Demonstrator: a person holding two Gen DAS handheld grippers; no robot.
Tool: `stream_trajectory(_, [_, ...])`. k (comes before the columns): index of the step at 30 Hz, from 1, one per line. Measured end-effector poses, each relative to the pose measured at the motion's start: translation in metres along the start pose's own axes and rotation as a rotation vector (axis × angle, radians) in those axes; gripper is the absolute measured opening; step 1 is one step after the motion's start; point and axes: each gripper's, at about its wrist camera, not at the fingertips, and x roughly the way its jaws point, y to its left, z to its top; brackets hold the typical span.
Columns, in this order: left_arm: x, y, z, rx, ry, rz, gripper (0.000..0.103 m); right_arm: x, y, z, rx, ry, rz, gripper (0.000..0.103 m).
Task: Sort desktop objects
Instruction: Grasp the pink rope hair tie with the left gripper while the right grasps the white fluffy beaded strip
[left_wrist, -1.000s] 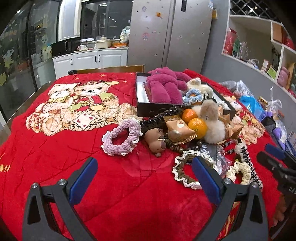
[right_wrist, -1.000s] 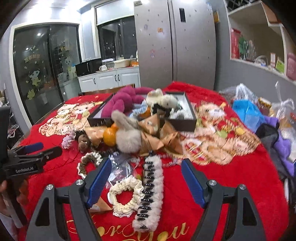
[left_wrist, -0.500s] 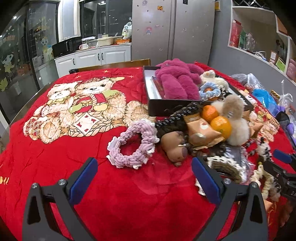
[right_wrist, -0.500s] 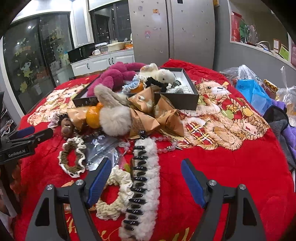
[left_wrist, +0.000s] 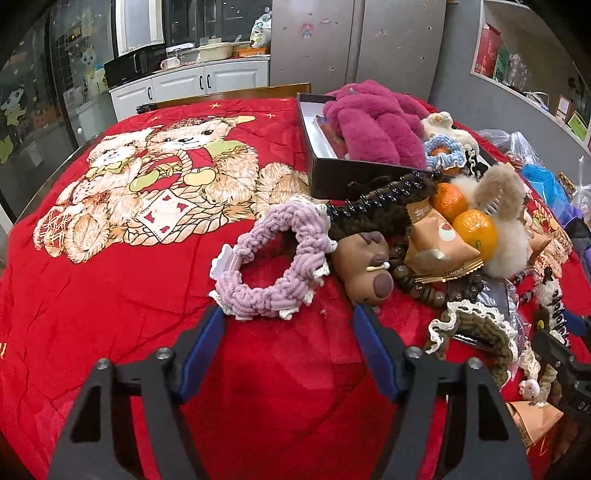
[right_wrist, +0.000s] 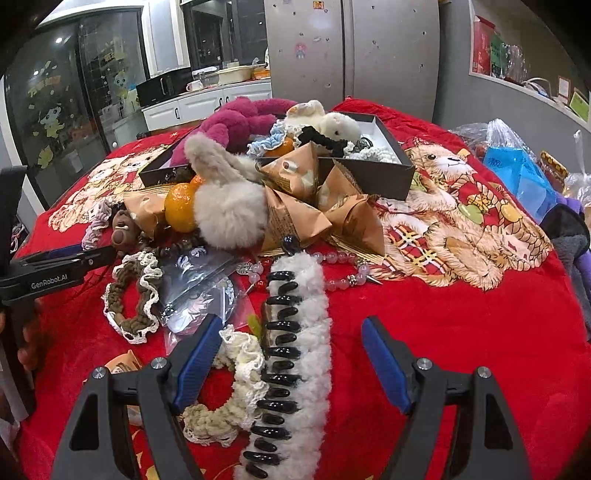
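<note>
Both grippers, left (left_wrist: 288, 325) and right (right_wrist: 291, 338), had closed in wide open, empty: purple scrunchie (left_wrist: 273, 262) and fluffy claw clip (right_wrist: 295, 354) just ahead.

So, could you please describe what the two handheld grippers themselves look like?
Both match: the left gripper and right gripper have matte black angular frames with triangular cut-outs, silver screw heads at the joints, and blue ribbed pads. The left one's side reads "GenRobot.AI" in white. No cables or sleeves show.

From the left wrist we look low and close across the red blanket (left_wrist: 110, 295) toward the kitchen; our right wrist view faces likewise. Both share the black box (left_wrist: 334, 173) (right_wrist: 373, 173).
</note>
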Motion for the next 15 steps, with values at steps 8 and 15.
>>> stream_trajectory(8, [-0.006, 0.006, -0.002, -0.017, -0.014, 0.024, 0.023, 0.0, 0.001, -0.001, 0.01, 0.007, 0.011, 0.064])
stream_trajectory(15, [-0.014, 0.0, -0.007, 0.017, -0.033, 0.039, 0.002, -0.006, 0.012, -0.003, -0.04, -0.009, -0.02, 0.04])
